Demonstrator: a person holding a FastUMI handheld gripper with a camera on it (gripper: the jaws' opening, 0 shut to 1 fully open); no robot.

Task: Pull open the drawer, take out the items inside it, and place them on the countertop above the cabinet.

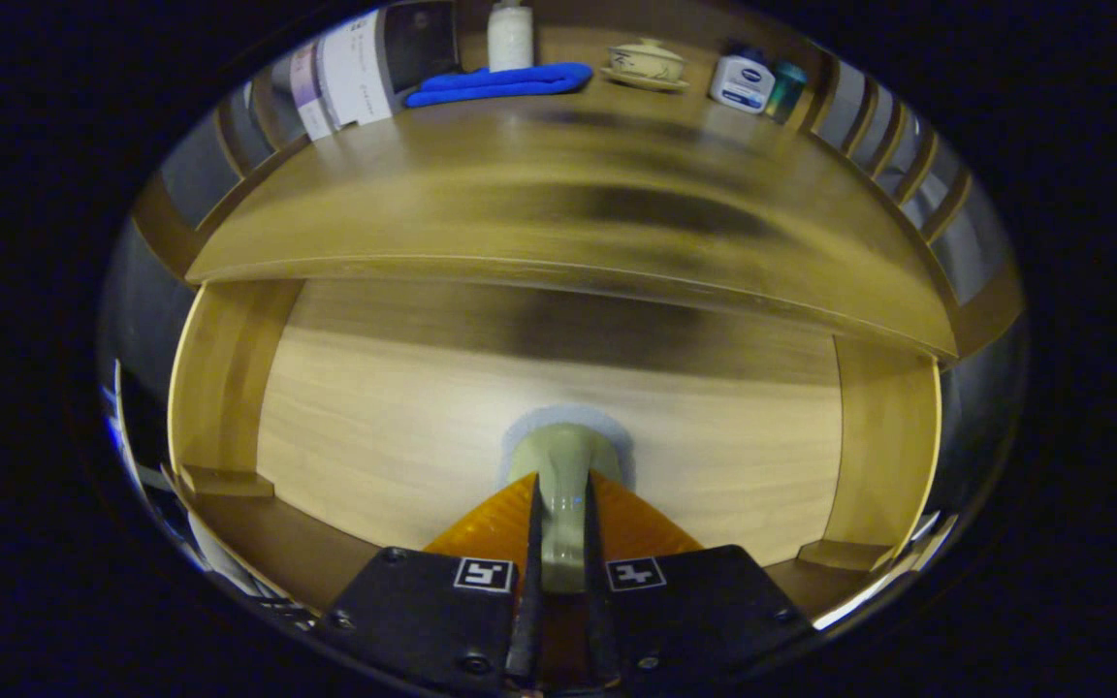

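Observation:
A pale wooden drawer front [403, 427] fills the space under the brown countertop [558, 204] of the cabinet. A pale greenish knob handle [563, 465] sticks out from the middle of the drawer front, with a shadow around its base. My gripper [563, 528] is shut on the handle: both fingers [495, 528] press on its sides, and the handle's stem runs back between them. The drawer's inside is hidden.
On the countertop's far edge lie a blue folded cloth [500, 82], a white bottle [510, 34], a lidded cup on a saucer [648, 63], a white lotion bottle [743, 82], a teal can [784, 90] and upright books [360, 68]. Wooden cabinet posts [219, 378] flank the drawer.

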